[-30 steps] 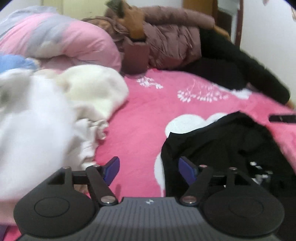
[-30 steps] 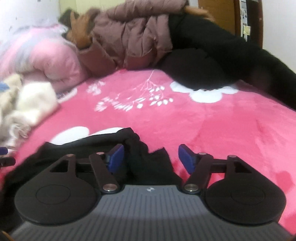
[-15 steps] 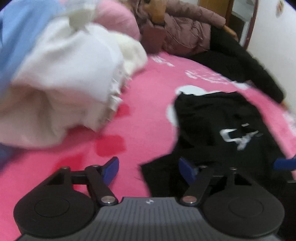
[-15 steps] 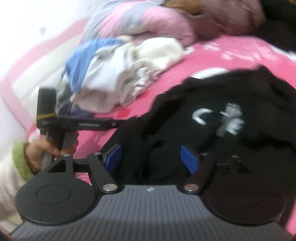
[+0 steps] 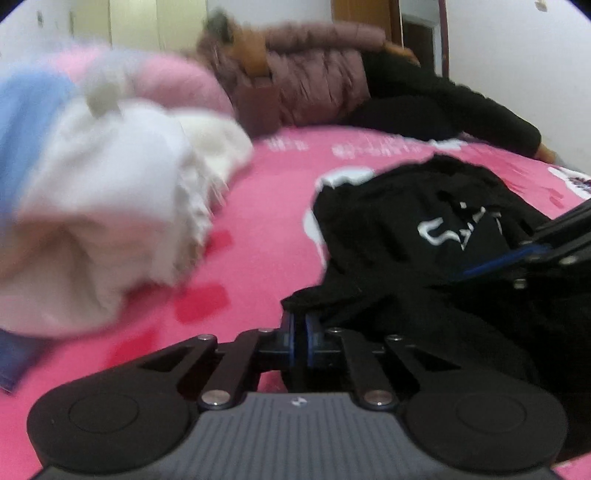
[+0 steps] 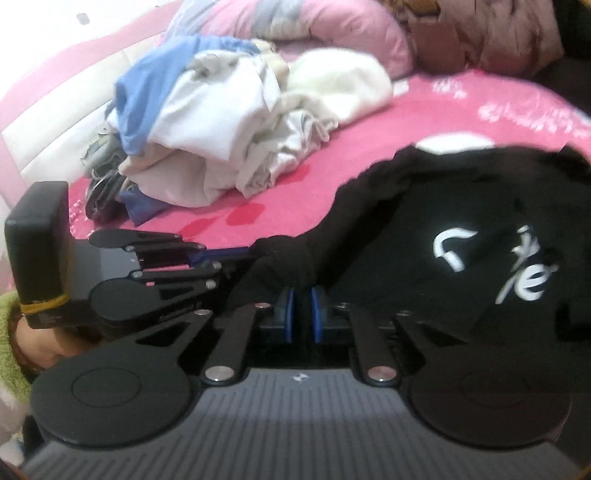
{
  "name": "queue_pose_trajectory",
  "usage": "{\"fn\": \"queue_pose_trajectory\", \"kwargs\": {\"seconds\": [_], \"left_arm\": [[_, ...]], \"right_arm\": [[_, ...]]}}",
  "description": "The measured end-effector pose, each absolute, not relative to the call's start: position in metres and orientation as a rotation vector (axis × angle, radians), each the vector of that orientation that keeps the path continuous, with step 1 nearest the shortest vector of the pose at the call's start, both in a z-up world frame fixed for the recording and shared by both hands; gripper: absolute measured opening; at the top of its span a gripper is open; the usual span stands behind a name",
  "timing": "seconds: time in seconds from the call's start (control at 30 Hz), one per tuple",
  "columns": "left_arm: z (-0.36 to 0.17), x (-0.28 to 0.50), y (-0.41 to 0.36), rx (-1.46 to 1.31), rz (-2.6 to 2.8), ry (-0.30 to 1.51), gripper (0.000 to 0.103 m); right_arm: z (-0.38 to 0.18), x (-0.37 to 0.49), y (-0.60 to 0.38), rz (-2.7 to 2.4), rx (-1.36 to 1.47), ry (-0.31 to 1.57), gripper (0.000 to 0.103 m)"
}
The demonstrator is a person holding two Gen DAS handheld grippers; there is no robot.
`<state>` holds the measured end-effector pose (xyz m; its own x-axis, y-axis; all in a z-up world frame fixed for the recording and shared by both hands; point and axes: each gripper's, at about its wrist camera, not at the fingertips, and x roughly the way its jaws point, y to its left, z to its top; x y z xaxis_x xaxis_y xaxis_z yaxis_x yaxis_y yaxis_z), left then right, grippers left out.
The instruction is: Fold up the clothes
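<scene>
A black garment (image 5: 406, 229) with white lettering lies crumpled on the pink bed cover (image 5: 258, 229). My left gripper (image 5: 301, 328) is at its near left edge, jaws closing, with the blue pads pinching a fold of the black cloth. In the right wrist view the same black garment (image 6: 424, 221) fills the right half. My right gripper (image 6: 301, 314) is closing too, its pads pressed on a bunched edge of the cloth. The left gripper (image 6: 236, 253) shows there at the left, held by a hand in a green sleeve (image 6: 7, 332). The right gripper (image 5: 469, 272) enters the left wrist view from the right.
A heap of white, cream and blue clothes (image 6: 221, 129) lies to the left on the bed. Behind it is a rolled pink quilt (image 6: 314, 33). A brown puffer coat (image 5: 314, 74) and dark clothing (image 5: 443, 107) lie along the back.
Both grippers came down to the black garment's near edge and went from wide open to closed on its cloth. The right wrist view swung left towards the clothes heap.
</scene>
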<state>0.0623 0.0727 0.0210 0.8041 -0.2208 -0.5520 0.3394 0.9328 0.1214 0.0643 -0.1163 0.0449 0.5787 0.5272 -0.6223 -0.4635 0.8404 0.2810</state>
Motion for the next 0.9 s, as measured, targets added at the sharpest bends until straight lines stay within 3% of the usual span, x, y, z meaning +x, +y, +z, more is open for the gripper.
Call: {"fn": "queue_pose_trajectory", "kwargs": {"seconds": [0.3, 0.47, 0.6, 0.7, 0.73, 0.77, 0.9], "left_arm": [[0.081, -0.055, 0.093, 0.232, -0.36, 0.338, 0.005], [0.082, -0.131, 0.1, 0.286, -0.495, 0.277, 0.006], [0.066, -0.179, 0.095, 0.404, -0.52, 0.272, 0.005], [0.048, -0.195, 0.092, 0.465, -0.471, 0.293, 0.005], [0.042, -0.197, 0.091, 0.497, -0.437, 0.289, 0.005], [0.035, -0.201, 0.09, 0.537, -0.399, 0.277, 0.004], [0.016, -0.203, 0.096, 0.579, -0.29, 0.308, 0.004]], "right_arm": [[0.078, -0.029, -0.128, 0.614, 0.009, 0.666, 0.002], [0.069, -0.082, -0.129, 0.653, 0.005, 0.671, 0.002], [0.065, -0.13, -0.129, 0.641, -0.142, 0.572, 0.003], [0.055, -0.14, -0.125, 0.567, -0.314, 0.563, 0.014], [0.051, -0.14, -0.123, 0.539, -0.367, 0.574, 0.025], [0.046, -0.14, -0.124, 0.506, -0.41, 0.586, 0.029], [0.034, -0.152, -0.138, 0.389, -0.486, 0.621, 0.03]]}}
